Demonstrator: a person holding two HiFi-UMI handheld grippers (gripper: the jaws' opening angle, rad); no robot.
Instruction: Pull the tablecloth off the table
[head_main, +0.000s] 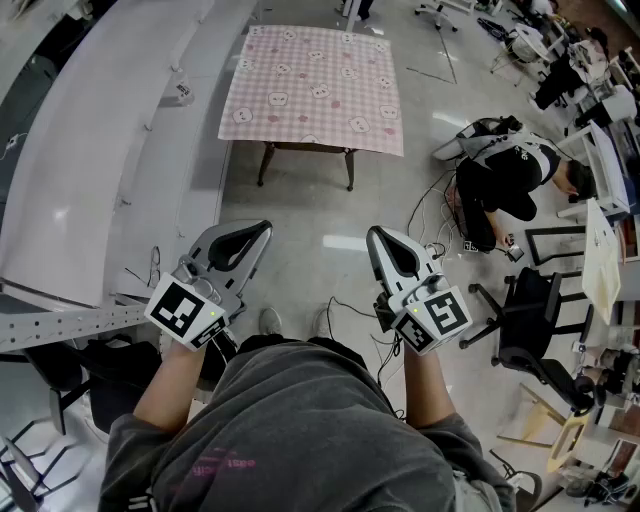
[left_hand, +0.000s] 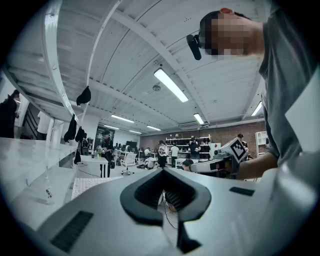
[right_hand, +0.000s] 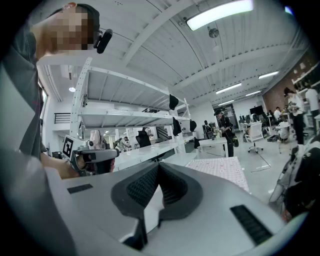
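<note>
Cloth (head_main: 315, 88) lies spread flat over the desk (head_main: 266, 163), well ahead of the person. It covers the whole top, and the near hem hangs over the front edge above the legs. So it's on, not off, and the pull is left to do.

L gripper (head_main: 262, 228) and R gripper (head_main: 375, 233) are held close to the body, side by side, both well apart from the cloth. Both have jaws closed tip to tip w/ nothing between them.

Step in hand, by my read: approach to the desk. Next move calls for closing the gap, opening the jaws, pinching the hanging near hem (prob. one gripper per corner), then drawing it back toward the person, low and even so it slides off.

Cloth is near square, w/ no clear long axis. Its edges run across and away from the person, skewed slightly in head view. Near hem faces the grippers.
</note>
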